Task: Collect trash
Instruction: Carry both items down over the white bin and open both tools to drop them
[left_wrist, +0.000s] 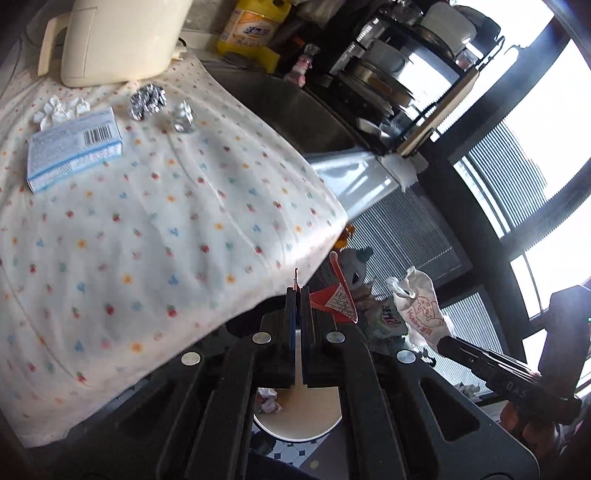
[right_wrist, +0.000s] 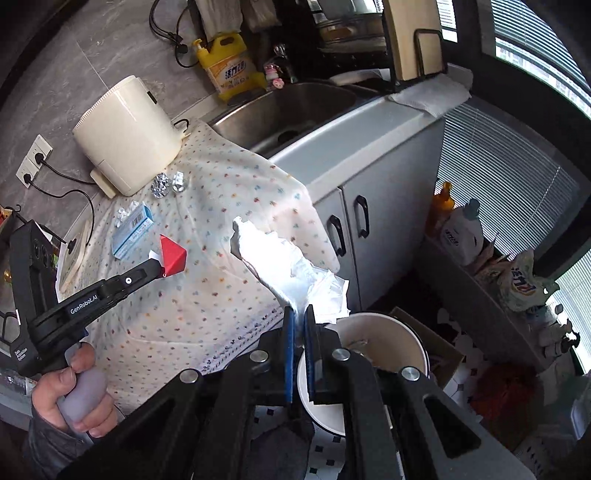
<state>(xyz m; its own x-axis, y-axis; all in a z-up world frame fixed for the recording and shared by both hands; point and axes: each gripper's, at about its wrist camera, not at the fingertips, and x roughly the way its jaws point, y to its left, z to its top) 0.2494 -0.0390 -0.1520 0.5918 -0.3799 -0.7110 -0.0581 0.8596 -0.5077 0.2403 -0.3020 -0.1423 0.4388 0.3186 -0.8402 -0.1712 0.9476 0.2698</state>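
Note:
My left gripper (left_wrist: 297, 291) is shut on a red folded wrapper (left_wrist: 338, 301) past the counter's edge; it also shows in the right wrist view (right_wrist: 173, 259). My right gripper (right_wrist: 300, 314) is shut on a crumpled white wrapper (right_wrist: 291, 269), seen from the left wrist view (left_wrist: 421, 306), above a white bin (right_wrist: 406, 332) on the floor. On the dotted cloth (left_wrist: 129, 221) lie a blue box (left_wrist: 74, 147), two foil balls (left_wrist: 147, 100) and a white tissue wad (left_wrist: 61, 109).
A cream kettle (right_wrist: 127, 134) stands at the cloth's back. A sink (right_wrist: 288, 110), yellow detergent jug (right_wrist: 229, 70) and dish rack lie beyond. Grey cabinets (right_wrist: 369, 206) and a shelf with bottles (right_wrist: 461, 229) stand right of the bin. The bin (left_wrist: 299, 417) holds some paper.

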